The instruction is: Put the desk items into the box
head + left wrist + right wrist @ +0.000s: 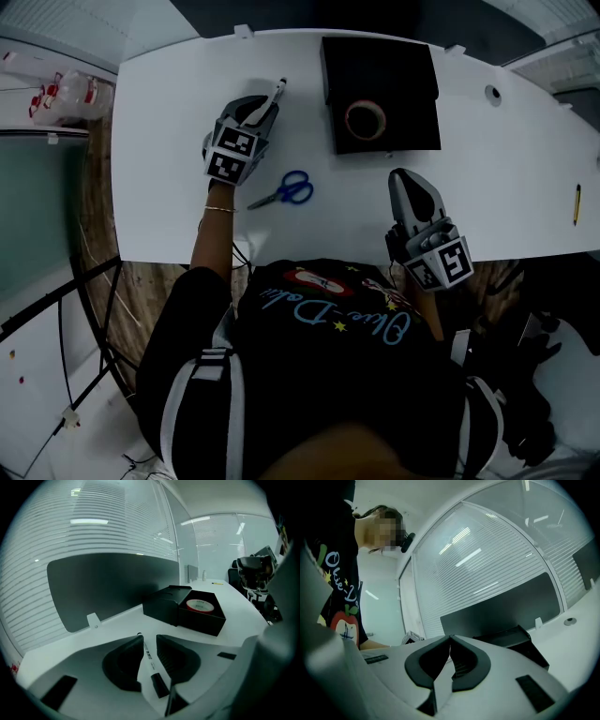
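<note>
**Nearest the person.** The right gripper [401,176] hovers over the near edge of the white desk [169,197]. Its own view shows its jaws together at the tips with nothing between them.

**Middle of the desk.** Blue-handled scissors [286,191] lie flat between the two grippers. Only the head view shows them. Just beyond them the left gripper [265,111] points down at the desk. Its own view shows its jaws apart, with a marker [150,660] lying on the desk in the gap, not clamped. The marker has a white barrel and a black cap towards the camera. The print on the barrel is too small to read.

**Far side.** An open black box [412,84] stands near the far edge, right of the marker. Inside it a roll of tape [366,120] lies flat. The left gripper view shows the roll's red rim and the raised lid. The right gripper view catches only a dark corner of the box, with the roll hidden. A thin stick [577,203] near the desk's right edge is too small to identify.
</note>
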### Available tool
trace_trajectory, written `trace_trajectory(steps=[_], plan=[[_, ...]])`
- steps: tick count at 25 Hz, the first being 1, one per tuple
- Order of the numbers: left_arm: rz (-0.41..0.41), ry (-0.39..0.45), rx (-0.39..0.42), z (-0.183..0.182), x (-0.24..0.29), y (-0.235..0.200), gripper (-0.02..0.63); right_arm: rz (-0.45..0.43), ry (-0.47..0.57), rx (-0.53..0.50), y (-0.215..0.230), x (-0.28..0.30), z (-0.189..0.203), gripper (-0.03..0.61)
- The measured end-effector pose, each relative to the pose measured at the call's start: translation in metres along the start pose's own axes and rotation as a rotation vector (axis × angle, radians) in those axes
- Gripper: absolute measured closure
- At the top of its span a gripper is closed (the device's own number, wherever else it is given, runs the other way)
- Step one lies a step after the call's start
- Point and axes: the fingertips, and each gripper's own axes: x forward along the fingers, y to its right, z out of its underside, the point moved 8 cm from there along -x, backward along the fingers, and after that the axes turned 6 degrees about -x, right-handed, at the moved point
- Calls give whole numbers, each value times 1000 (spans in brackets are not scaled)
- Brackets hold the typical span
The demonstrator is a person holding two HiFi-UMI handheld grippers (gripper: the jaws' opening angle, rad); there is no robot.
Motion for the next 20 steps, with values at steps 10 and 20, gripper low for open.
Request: trace_trajectory(steps=[10, 20], plan=[[31, -81, -55, 17, 25, -8, 494, 16, -24, -11, 5, 10, 3, 561], [27, -164, -43, 26, 38, -6, 485, 31, -40, -21, 8, 8, 5, 561]])
